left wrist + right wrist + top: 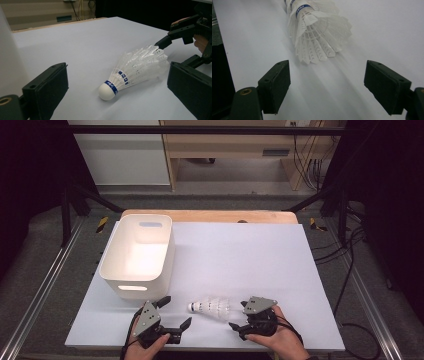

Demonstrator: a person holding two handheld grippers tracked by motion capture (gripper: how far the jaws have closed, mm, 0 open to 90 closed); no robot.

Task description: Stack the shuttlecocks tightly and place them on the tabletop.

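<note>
High view, white bin [159, 265] empty, shuttlecock [210, 306] outside

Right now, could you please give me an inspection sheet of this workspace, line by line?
Surface: white sheet laid over a wooden table, flat and unmarked.
Job's things: white shuttlecock lying on its side between the grippers, cork toward the left one, touching neither; white bin at the left, upright, nothing seen inside.
Clutter: nothing seen.
Grippers: left gripper open, jaws toward the cork; right gripper open, jaws toward the feathers; each held in a hand.
Cables: black cables trail over the floor at the right.
Surroundings: wooden bench behind the table, dark frame bars and floor rails around it.
</note>
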